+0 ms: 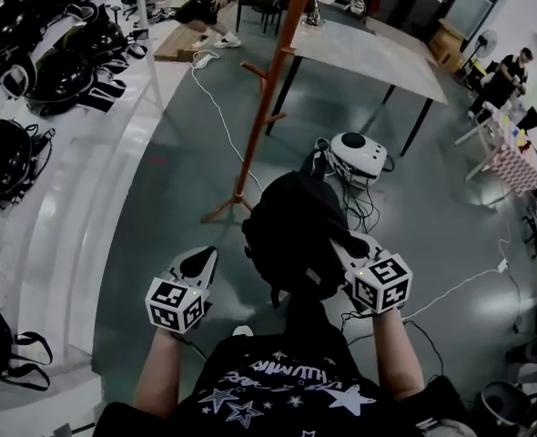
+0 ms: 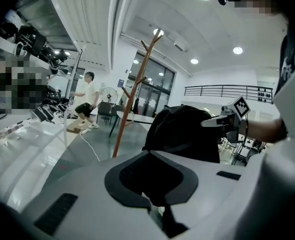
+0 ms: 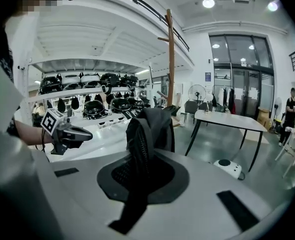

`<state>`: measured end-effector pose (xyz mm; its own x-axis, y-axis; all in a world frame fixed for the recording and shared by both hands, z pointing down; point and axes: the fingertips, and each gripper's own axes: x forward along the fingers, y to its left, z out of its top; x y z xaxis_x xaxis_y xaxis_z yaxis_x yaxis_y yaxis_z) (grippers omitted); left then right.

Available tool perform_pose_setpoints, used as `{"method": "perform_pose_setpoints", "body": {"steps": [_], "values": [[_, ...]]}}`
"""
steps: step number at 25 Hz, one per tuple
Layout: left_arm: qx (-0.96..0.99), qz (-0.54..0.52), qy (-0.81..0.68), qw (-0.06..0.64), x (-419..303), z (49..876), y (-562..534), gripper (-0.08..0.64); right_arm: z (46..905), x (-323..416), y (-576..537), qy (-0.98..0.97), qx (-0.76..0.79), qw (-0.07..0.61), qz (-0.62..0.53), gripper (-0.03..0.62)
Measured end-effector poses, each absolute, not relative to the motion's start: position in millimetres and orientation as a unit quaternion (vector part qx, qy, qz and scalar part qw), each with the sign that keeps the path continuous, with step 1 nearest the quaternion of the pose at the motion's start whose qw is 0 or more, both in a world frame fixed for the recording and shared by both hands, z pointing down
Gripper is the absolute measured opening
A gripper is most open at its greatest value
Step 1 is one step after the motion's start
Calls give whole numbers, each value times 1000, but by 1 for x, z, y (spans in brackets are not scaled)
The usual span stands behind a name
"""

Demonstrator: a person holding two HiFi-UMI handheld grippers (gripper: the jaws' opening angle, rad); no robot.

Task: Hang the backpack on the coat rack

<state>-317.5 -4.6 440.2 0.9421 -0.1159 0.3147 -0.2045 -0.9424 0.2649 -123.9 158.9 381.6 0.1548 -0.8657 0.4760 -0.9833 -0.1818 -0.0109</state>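
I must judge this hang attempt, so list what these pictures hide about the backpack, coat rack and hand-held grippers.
- Head view: the coat rack loses its top at the upper edge.
- Head view: where the right hand-held gripper meets the backpack is lost, dark on dark.
- Right gripper view: black fabric fills the shut jaws; strap or handle, cannot tell.
- Left gripper view: the left hand-held gripper hides the coat rack's foot behind its own body.
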Motion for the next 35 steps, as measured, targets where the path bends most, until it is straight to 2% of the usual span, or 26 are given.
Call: {"method": "perform_pose_setpoints", "body": {"steps": [5,11,23,29,35], "values": [[969,163,-116,143,-286,441,-15,21,397,-79,143,-653,713,157,199,18],[963,162,-174,130,-204,434,-20,21,411,-4,124,-713,651,173,193,18],[922,174,-312,150,-66,416,-25,21,426,128,48,-832,484,231,144,18],[904,176,-360,151,-26,415,-35,21,427,173,9,-871,407,254,111,18],[884,185,-396,167,-20,432,-35,21,449,191,-15,-891,351,270,98,18]]}}
